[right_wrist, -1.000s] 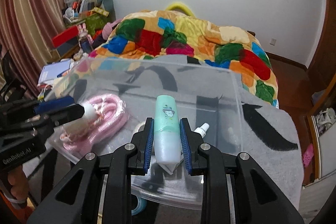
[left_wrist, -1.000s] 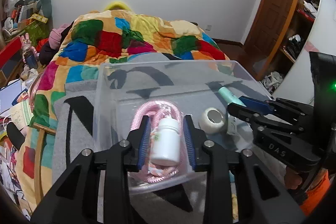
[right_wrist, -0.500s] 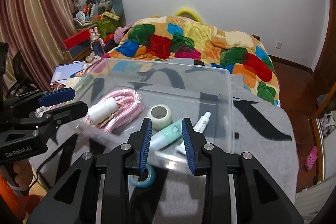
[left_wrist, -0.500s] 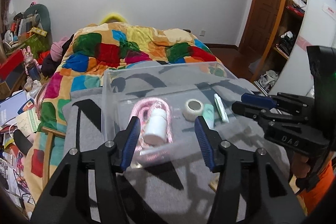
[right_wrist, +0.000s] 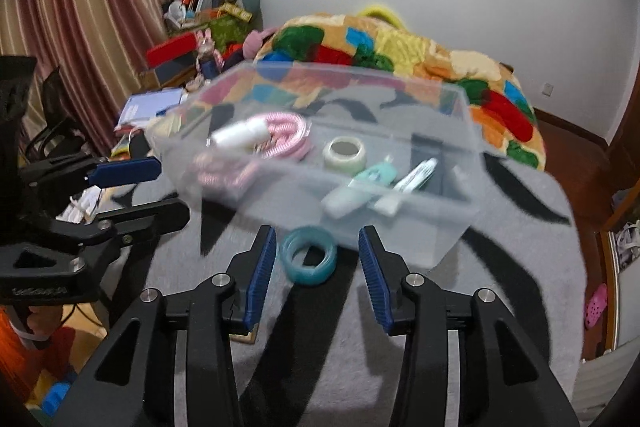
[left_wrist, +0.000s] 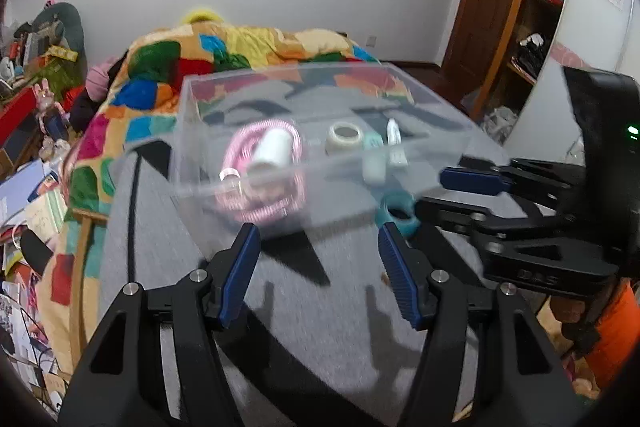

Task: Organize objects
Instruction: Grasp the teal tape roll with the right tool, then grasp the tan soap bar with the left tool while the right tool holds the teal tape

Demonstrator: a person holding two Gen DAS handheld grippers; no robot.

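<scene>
A clear plastic bin (left_wrist: 432,99) (right_wrist: 468,107) stands on a grey blanket. Inside lie a pink coiled cable (left_wrist: 276,203) (right_wrist: 288,137), a white bottle (left_wrist: 270,151) (right_wrist: 240,135), a whitish tape roll (left_wrist: 345,138) (right_wrist: 345,154), a mint tube (left_wrist: 374,157) (right_wrist: 360,185) and a small white tube (left_wrist: 394,143) (right_wrist: 408,183). A teal tape roll (right_wrist: 308,255) (left_wrist: 396,213) lies on the blanket in front of the bin. My left gripper (left_wrist: 320,267) is open and empty, short of the bin. My right gripper (right_wrist: 316,271) is open, its fingertips either side of the teal roll.
The grey blanket (right_wrist: 500,267) with black markings covers the work surface. A colourful quilt (left_wrist: 240,51) lies on the bed behind. Cluttered desk and books (right_wrist: 152,103) stand at the left, a wooden door and shelves (left_wrist: 520,7) at the right.
Both grippers let go of their loads: the white bottle and the mint tube now lie in the bin. Both opened wide and pulled back from the bin; the teal roll came between the right fingers.
</scene>
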